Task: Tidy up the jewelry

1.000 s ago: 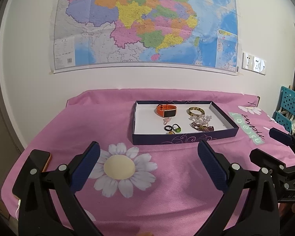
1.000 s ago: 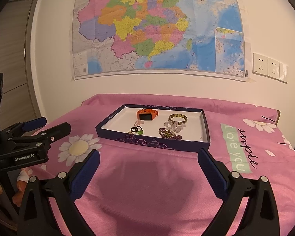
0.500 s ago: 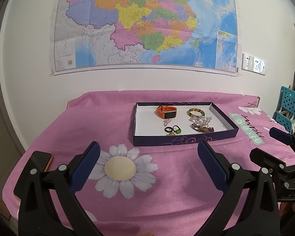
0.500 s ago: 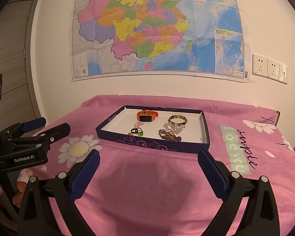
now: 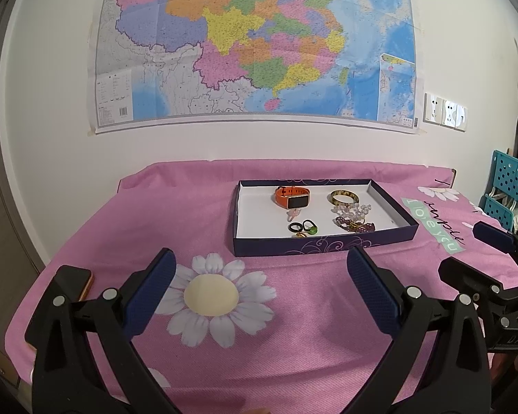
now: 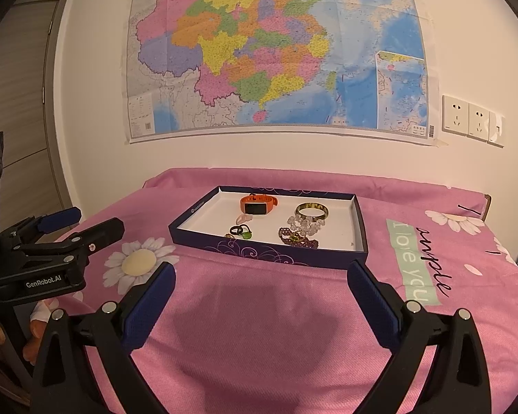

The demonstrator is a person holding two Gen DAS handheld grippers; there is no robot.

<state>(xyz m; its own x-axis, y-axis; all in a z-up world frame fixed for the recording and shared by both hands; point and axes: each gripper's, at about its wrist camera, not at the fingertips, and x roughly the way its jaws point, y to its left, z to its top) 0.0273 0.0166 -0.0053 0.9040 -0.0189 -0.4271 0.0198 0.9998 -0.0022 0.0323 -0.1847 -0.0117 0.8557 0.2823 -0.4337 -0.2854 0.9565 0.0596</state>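
A dark blue box lid (image 5: 323,243) (image 6: 266,253) with a white inside lies on the pink cloth. In it are an orange smart band (image 5: 292,197) (image 6: 258,204), a yellowish bangle (image 5: 344,197) (image 6: 311,210), a clear bead bracelet (image 5: 351,210) (image 6: 304,223), a purple bead bracelet (image 5: 354,225) (image 6: 297,238) and small rings (image 5: 302,226) (image 6: 241,230). My left gripper (image 5: 260,265) is open and empty, well short of the box. My right gripper (image 6: 260,274) is open and empty, in front of the box.
The table is covered by a pink daisy-print cloth (image 5: 217,296). A phone (image 5: 81,281) lies at its left edge. A teal plastic rack (image 5: 506,186) stands to the right. A map and wall sockets (image 6: 471,120) are on the wall behind.
Both grippers have drawn back and risen slightly, so the box looks a little farther away. Both stay open.
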